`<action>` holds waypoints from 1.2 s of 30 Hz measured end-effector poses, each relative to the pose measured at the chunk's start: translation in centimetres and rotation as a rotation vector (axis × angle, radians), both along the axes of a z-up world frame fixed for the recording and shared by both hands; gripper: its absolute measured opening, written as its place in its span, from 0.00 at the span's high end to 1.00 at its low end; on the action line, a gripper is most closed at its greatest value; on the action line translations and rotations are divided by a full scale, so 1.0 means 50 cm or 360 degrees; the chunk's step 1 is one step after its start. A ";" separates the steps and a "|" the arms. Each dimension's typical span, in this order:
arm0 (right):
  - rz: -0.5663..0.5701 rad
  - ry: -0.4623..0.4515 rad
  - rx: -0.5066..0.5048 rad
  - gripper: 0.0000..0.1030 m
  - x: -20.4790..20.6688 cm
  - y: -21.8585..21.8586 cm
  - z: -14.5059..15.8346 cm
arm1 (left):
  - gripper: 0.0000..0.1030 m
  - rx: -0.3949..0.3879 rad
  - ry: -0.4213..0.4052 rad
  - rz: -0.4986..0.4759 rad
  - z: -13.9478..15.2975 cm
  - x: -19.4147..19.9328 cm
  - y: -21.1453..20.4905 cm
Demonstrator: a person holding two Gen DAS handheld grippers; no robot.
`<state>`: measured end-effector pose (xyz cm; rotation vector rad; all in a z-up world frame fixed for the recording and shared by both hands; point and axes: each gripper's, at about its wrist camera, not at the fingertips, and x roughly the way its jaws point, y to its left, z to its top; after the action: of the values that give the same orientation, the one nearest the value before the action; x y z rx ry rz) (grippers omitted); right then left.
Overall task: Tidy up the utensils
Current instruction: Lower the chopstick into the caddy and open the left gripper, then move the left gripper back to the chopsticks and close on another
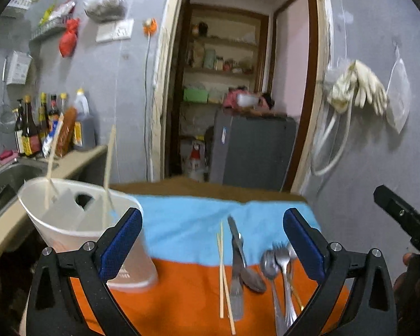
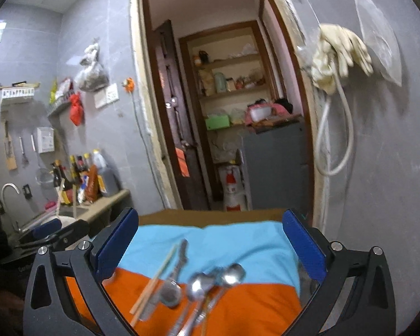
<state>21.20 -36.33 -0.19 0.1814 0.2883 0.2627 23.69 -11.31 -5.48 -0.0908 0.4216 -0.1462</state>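
Left wrist view
- Left hand-held gripper (image 1: pixel 211 247): you have it fully spread, nothing between the blue pads (image 1: pixel 120 247), nothing held.
- Landmark: white holder (image 1: pixel 78 224), standing at the left end of the desk (image 1: pixel 210 189) on the blue-and-orange cloth (image 1: pixel 182 224). Two chopsticks in it (image 1: pixel 109 173) lean up out of the rim.
- Loose chopsticks (image 1: pixel 222 274): on the cloth right of the holder, long axis running away from you, roughly along your pointing line.
- Knife (image 1: pixel 235 246): just right of those chopsticks, same lengthwise lie; a dark spoon (image 1: pixel 252 278) lies across its lower part.
- Spoon and fork bunch (image 1: pixel 280 263): furthest right of the holder, by your right-hand pad, handles toward the camera.
- Right hand-held gripper (image 1: pixel 403 224): only its black body shows at the right edge, well right of the holder.

Right wrist view
- Right hand-held gripper (image 2: pixel 210 245): also fully spread and empty.
- Holder (image 2: pixel 67 219): only a sliver of rim shows, behind the other gripper at far left.
- Chopsticks (image 2: pixel 156 277), knife (image 2: pixel 179 260), spoons (image 2: pixel 212 277): all right of the holder, low between your fingers, blurred. Long axes tilt up-right.

Judgement
- Nearer hand: your right sits closest over the spoon bunch; your left is nearer the holder and the loose chopsticks.
- Next pick: everything lies lengthwise to your aim, so you'd likely close across the narrow width of one piece. Pieces overlap; expect to drag a neighbour.
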 end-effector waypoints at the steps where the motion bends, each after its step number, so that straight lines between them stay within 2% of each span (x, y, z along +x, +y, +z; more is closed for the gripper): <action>1: -0.0004 0.0025 0.0004 0.00 0.005 -0.007 -0.011 | 0.04 0.0010 0.0032 0.0000 -0.014 0.009 -0.006; 5: 0.0001 0.0115 0.0020 0.00 0.025 -0.023 -0.057 | 0.04 0.0059 0.0118 0.0005 -0.061 0.033 -0.022; 11: 0.0001 0.0221 0.0045 0.00 0.054 -0.035 -0.088 | 0.04 0.0143 0.0236 0.0020 -0.107 0.066 -0.039; 17: -0.0026 0.0450 0.0027 0.00 0.096 -0.041 -0.127 | 0.05 0.0200 0.0341 0.0012 -0.138 0.094 -0.040; 19: -0.0014 0.0518 0.0026 0.02 0.105 -0.040 -0.140 | 0.09 0.0214 0.0363 0.0002 -0.144 0.103 -0.041; 22: 0.0030 0.0595 0.0012 0.10 0.115 -0.030 -0.158 | 0.24 0.0233 0.0416 -0.0016 -0.154 0.119 -0.043; 27: 0.0130 0.0711 0.0017 0.27 0.127 -0.011 -0.189 | 0.49 0.0200 0.0577 -0.0075 -0.181 0.150 -0.040; 30: 0.0182 0.0761 0.0008 0.28 0.137 -0.001 -0.197 | 0.60 0.0198 0.0686 -0.0134 -0.199 0.170 -0.045; 36: 0.0296 0.0843 -0.0014 0.44 0.160 0.026 -0.208 | 0.83 0.0087 0.0830 -0.0207 -0.216 0.188 -0.032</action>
<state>29.21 -35.05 -10.57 0.2140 0.8344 0.3964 33.09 -12.90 -16.26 -0.0465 0.9521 -0.2400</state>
